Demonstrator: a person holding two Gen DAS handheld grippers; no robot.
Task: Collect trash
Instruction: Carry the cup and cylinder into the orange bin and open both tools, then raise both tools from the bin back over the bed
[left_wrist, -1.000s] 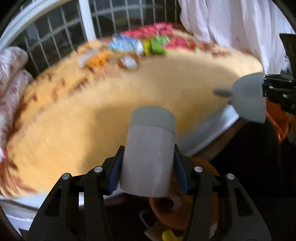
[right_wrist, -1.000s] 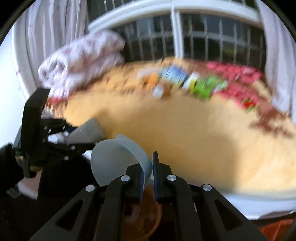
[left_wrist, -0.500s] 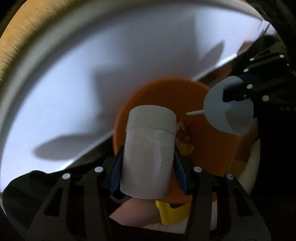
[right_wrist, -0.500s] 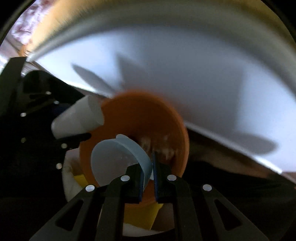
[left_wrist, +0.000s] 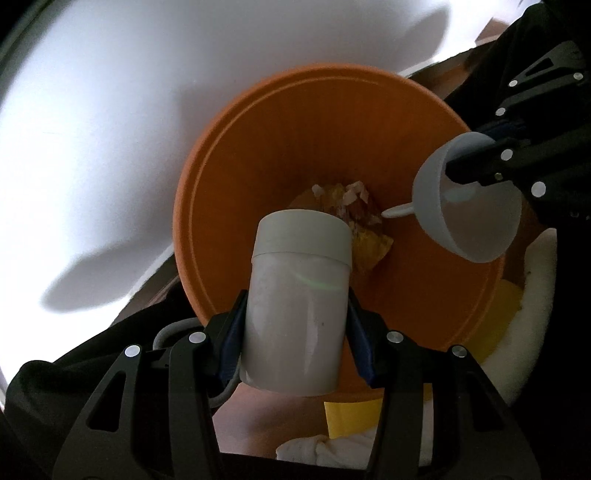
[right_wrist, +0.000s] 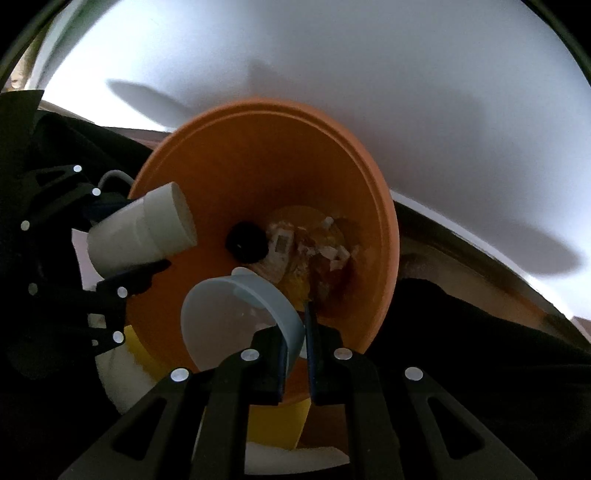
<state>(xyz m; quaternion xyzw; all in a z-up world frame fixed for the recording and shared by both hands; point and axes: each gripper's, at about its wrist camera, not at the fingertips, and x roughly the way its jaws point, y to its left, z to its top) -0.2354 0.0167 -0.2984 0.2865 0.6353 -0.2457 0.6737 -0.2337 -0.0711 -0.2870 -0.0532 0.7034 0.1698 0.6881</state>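
Both loads have been lowered from the yellow bedspread to the round orange plastic bin, so dropping is judged imminent. A white lidded cylindrical plastic jar is clamped half-wide by the left gripper; at 2 o'clock, a pale blue plastic cup's rim is pinched tight by the right gripper.

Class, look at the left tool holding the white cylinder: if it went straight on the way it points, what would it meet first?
Probably the scraps at the bottom of the orange bin. The left tool points into its open mouth, white cylinder leading, with nothing visibly between; depth is unclear.

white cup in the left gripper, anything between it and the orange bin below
Nothing visible blocks it. The white cup, held in the left gripper, hangs over the orange bin's open mouth; the right gripper's grey bowl is off to the side.
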